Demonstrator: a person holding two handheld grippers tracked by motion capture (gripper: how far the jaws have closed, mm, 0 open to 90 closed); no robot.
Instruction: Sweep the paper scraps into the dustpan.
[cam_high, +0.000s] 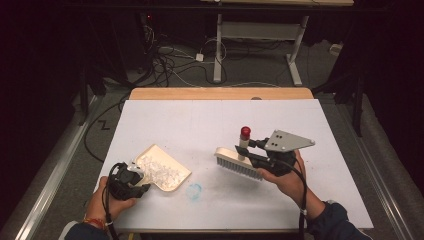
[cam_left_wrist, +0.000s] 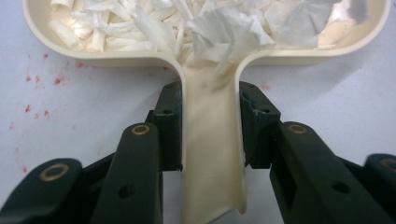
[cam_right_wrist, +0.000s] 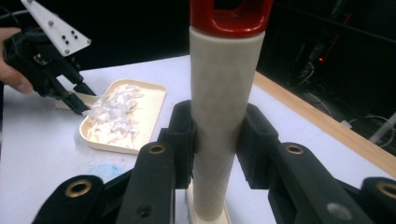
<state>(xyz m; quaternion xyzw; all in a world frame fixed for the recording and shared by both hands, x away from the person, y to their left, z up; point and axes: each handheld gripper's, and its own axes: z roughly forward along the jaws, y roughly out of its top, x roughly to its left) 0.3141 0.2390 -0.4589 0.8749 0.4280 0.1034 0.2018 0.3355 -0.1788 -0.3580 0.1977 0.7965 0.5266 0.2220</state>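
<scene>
Left gripper (cam_high: 142, 176) jaws clamp the dustpan (cam_high: 165, 167) handle; right gripper (cam_high: 248, 151) clamps the brush (cam_high: 239, 162), apparently raised.

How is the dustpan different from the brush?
The dustpan is a wide, shallow tray full of white paper scraps; the brush holds no scraps and has a row of pale bristles. The dustpan has a flat handle, gripped by the left gripper; the brush has a round handle with a red cap, gripped by the right gripper. The dustpan sits low by the table; the brush is tilted. Both are cream-coloured.
</scene>
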